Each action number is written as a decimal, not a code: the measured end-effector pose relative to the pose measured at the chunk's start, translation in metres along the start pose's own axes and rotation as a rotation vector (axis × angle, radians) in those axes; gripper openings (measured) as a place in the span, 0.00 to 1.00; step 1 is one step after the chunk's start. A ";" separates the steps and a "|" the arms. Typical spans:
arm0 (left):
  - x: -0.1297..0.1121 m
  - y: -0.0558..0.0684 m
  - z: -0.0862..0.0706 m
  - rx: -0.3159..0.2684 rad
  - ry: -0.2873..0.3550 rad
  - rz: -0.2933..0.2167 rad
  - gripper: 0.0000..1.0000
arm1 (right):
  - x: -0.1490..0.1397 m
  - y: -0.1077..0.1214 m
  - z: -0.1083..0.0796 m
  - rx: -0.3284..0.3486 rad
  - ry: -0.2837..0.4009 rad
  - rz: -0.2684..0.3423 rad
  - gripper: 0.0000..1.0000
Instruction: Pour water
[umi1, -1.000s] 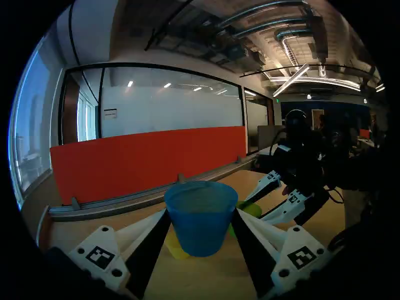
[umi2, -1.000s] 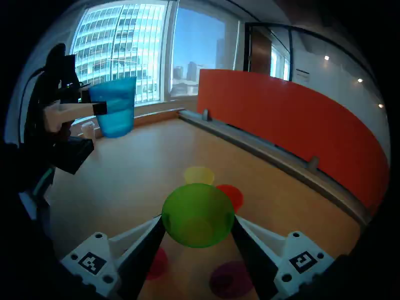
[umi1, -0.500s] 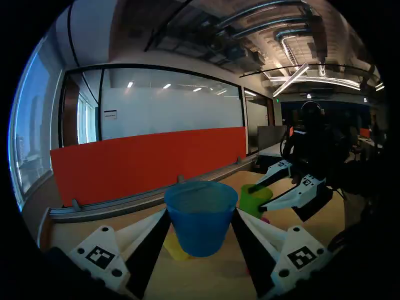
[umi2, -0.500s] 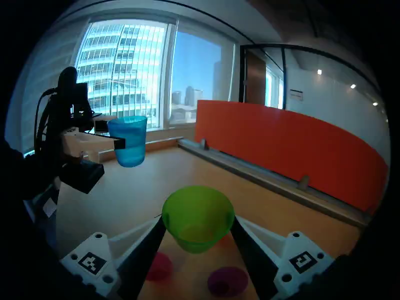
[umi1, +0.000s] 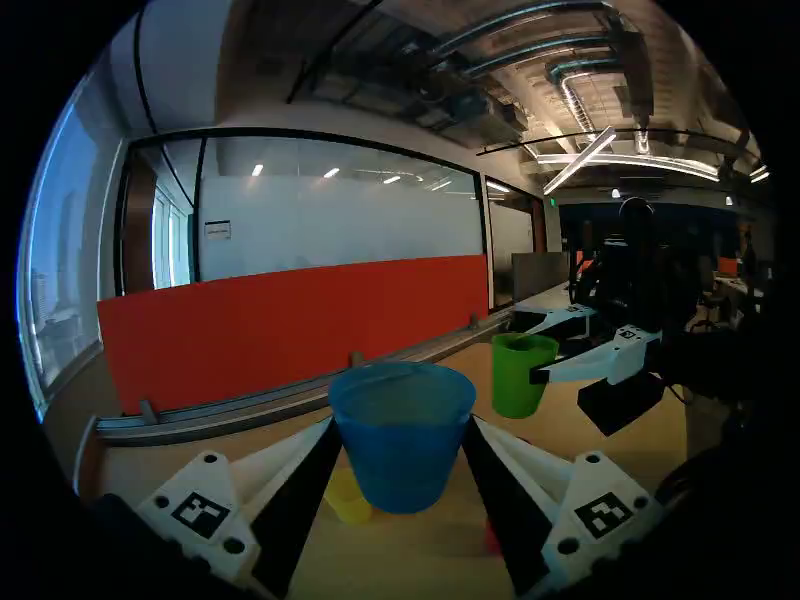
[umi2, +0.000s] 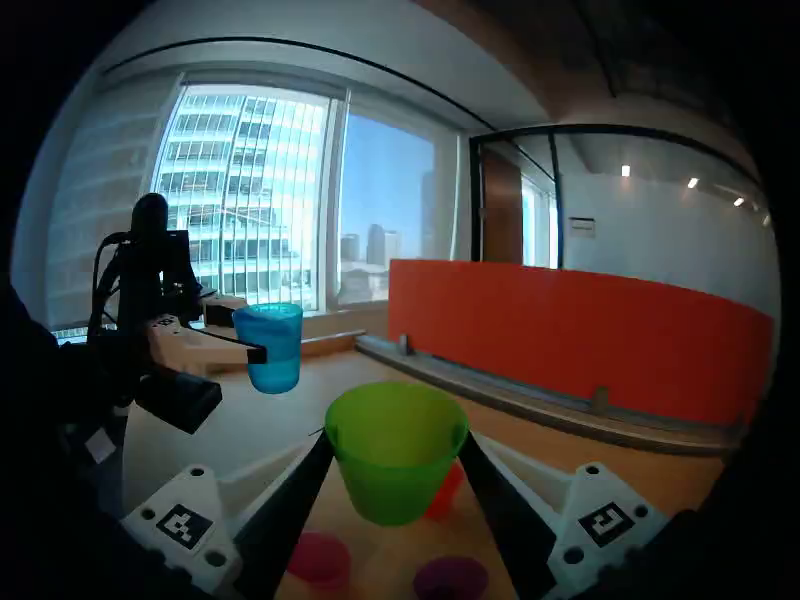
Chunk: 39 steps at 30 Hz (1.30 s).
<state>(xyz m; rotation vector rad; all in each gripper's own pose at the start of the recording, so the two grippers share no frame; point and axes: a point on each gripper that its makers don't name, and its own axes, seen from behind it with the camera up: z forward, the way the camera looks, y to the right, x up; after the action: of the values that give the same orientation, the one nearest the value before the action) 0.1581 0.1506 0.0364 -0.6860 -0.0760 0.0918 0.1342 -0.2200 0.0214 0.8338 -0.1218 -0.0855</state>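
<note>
The left gripper (umi1: 400, 445) is holding the blue cup (umi1: 402, 455) upright between both fingers. The right gripper (umi2: 397, 455) is clamping the green cup (umi1: 520, 375), also upright, which is hanging ahead and to the right of the left gripper, near, rims about level.

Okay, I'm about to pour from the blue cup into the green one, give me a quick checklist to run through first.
1. Left gripper grips blue cup, upright: ok.
2. Right gripper grips green cup, upright: ok.
3. Water in blue cup: cannot tell.
4. Blue cup over green cup's mouth: not ok, they are held apart.
5. Table under green cup free: not ok, pink cup, purple cup and red cup stand there.
</note>
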 end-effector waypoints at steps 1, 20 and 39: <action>0.000 0.000 0.001 -0.001 0.001 -0.001 0.83 | 0.003 0.000 -0.001 0.000 0.009 -0.003 0.92; 0.000 0.004 0.006 -0.018 0.006 -0.006 0.83 | 0.026 0.005 -0.007 -0.008 0.090 -0.050 0.92; 0.012 0.010 0.007 -0.032 0.034 0.001 0.83 | 0.022 -0.004 -0.010 0.024 0.083 -0.090 0.91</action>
<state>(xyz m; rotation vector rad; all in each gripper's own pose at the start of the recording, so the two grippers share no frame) 0.1684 0.1644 0.0358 -0.7190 -0.0442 0.0800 0.1577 -0.2183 0.0133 0.8661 -0.0076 -0.1345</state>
